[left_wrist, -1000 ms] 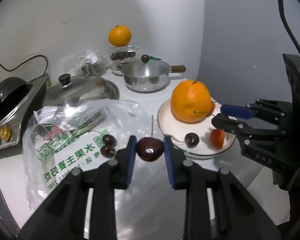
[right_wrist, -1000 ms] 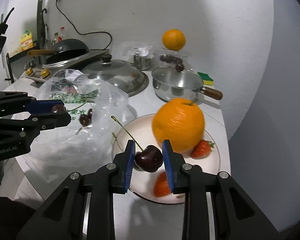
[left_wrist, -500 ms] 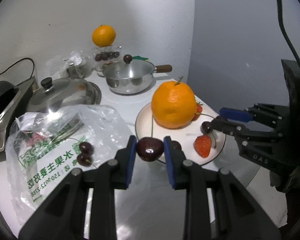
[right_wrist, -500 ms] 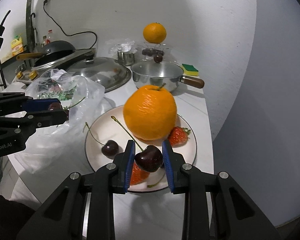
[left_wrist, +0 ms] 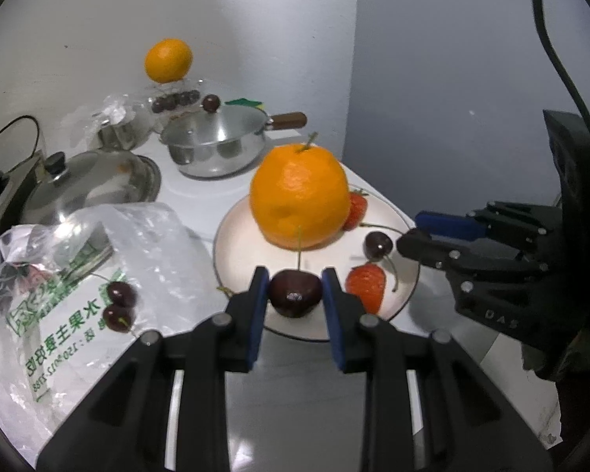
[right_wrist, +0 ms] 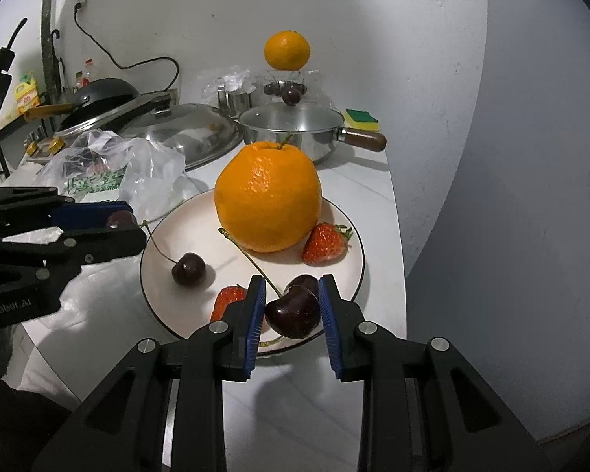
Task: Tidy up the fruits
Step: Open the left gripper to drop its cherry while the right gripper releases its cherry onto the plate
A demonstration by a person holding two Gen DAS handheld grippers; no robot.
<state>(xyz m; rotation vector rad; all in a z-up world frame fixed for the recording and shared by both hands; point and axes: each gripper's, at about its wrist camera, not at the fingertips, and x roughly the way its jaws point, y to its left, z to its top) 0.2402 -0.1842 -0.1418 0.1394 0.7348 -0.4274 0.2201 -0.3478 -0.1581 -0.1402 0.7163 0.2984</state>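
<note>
A white plate (left_wrist: 232,236) (right_wrist: 153,251) carries a large orange (left_wrist: 299,196) (right_wrist: 267,196), two strawberries (left_wrist: 365,287) (right_wrist: 326,242) and a loose stemmed cherry (right_wrist: 188,269). My left gripper (left_wrist: 295,295) (right_wrist: 126,220) is shut on a dark cherry (left_wrist: 295,293) above the plate's near-left rim. Over the plate's front-right edge, my right gripper (right_wrist: 293,306) (left_wrist: 409,232) is shut on another dark cherry (right_wrist: 295,312) (left_wrist: 377,244) whose long stem points toward the orange.
A clear plastic bag (left_wrist: 98,255) with two cherries (left_wrist: 116,305) lies left of the plate. Behind stand a lidded steel pan (left_wrist: 216,145), a big steel lid (left_wrist: 94,181), a second orange (left_wrist: 168,59) on a clear box, a wok (right_wrist: 98,98) and a sponge (right_wrist: 360,118). The counter edge and wall are at right.
Both grippers have carried their cherries toward the plate. The left one moved right, from beside the bag to the plate's rim. The right one came lower over the plate's front edge.
</note>
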